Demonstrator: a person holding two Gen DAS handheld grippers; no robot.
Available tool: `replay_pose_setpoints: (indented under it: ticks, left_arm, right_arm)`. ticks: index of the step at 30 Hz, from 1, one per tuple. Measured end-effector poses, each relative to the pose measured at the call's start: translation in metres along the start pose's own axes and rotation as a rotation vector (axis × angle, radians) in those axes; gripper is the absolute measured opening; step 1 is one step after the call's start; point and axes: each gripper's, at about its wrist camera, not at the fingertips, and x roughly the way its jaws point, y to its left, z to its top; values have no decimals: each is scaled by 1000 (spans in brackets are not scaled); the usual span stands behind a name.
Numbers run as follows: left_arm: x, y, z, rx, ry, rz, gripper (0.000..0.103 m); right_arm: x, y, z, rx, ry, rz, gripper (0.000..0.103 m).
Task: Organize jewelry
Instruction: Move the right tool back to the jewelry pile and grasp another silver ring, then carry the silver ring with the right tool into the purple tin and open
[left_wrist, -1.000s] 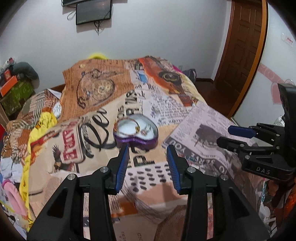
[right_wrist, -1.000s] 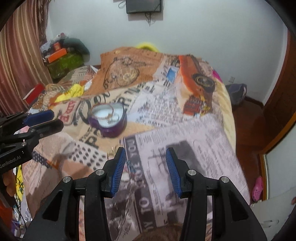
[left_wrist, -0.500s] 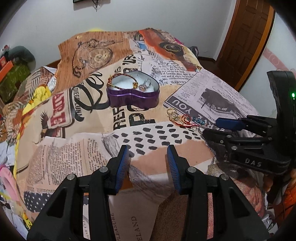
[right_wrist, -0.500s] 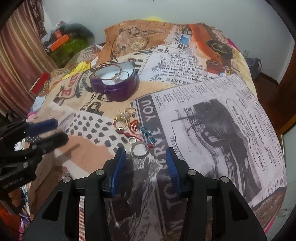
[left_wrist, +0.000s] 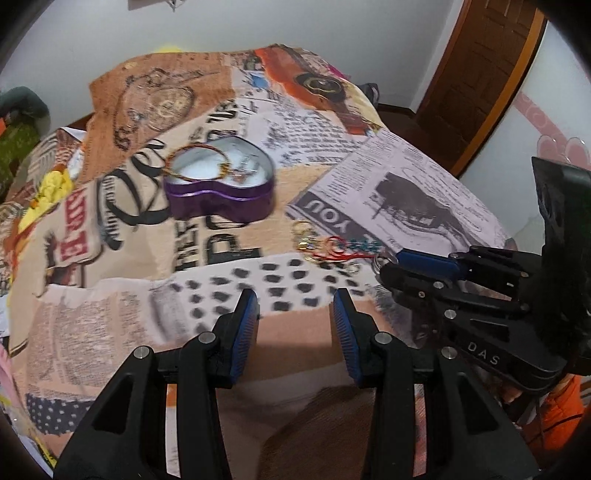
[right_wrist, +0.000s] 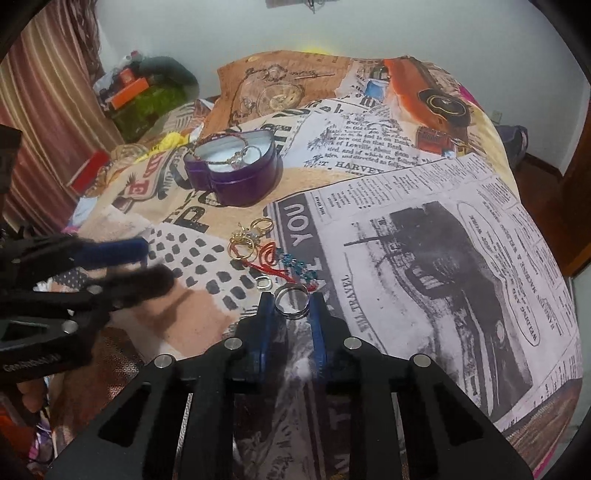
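On the bed (right_wrist: 424, 229), under a newspaper-print cover, the landmark is a purple heart-shaped tin (right_wrist: 236, 173) lying open with a white lining. Nearest the cameras, on the near side of the tin, the right gripper (right_wrist: 291, 301) points down at the cover, and its blue fingers (right_wrist: 317, 317) are closing around a silver ring (right_wrist: 291, 301); the ring sits between them with both pads at its sides, though whether they already press it is hard to tell. The left gripper (left_wrist: 295, 306) hovers over the black-spotted patch of the cover, nearer than the tin and to the left of the ring, its fingers (left_wrist: 243, 332) parted with nothing between them.

Just beyond the ring, between it and the tin, lies a small cluster of jewelry: a little square link (right_wrist: 263, 283), a red cord piece (right_wrist: 271, 260) with blue beads (right_wrist: 299, 267) beside it, and gold rings (right_wrist: 245, 242) closest to the tin. The cluster lies on the cover just short of the tin's near wall, not touching it.

Inside the tin a thin gold bangle (left_wrist: 195, 164) leans across the rim, with a smaller trinket (right_wrist: 240, 157) beside it on the lining; its shape is too small to make out.

Behind the tin, the cover shows a pocket-watch print, and past the bed stands a white wall, with a wooden door (left_wrist: 476, 74) off to the tin's right.
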Motion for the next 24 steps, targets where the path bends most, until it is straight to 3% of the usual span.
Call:
replay_pose_setpoints:
  ticks: [12, 16, 24]
  left_arm:
    - [29, -36, 14, 75, 24, -53, 42]
    - [37, -40, 17, 102, 40, -48, 27]
    - [47, -42, 18, 120, 48, -41, 14]
  right_arm:
    - [-21, -30, 0, 66, -58, -44, 17]
    - [-22, -32, 0, 67, -64, -44, 17]
    - [-20, -37, 0, 80, -58, -40, 17]
